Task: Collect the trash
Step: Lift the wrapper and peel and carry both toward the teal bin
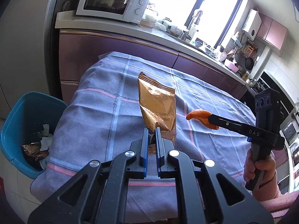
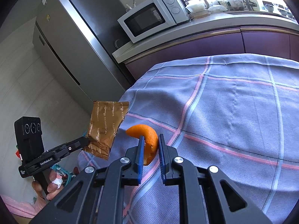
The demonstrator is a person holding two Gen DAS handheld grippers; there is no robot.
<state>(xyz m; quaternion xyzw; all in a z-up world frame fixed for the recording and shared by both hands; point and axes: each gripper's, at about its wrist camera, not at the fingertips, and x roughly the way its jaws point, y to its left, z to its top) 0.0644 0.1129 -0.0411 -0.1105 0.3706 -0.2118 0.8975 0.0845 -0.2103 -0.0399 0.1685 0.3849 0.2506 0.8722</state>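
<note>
Two pieces of trash hang lifted above the tabletop (image 1: 214, 97): the left hand-held gripper (image 1: 151, 130) pinches a wrapper (image 1: 158, 104), nearer the bin (image 1: 13, 123) off the left edge; the right hand-held gripper (image 2: 151, 140) clamps orange peel (image 2: 149, 134).

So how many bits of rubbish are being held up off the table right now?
2. A copper-brown snack wrapper pinched in the left gripper, and a curl of orange peel in the right gripper. More trash lies in the blue bin.
</note>
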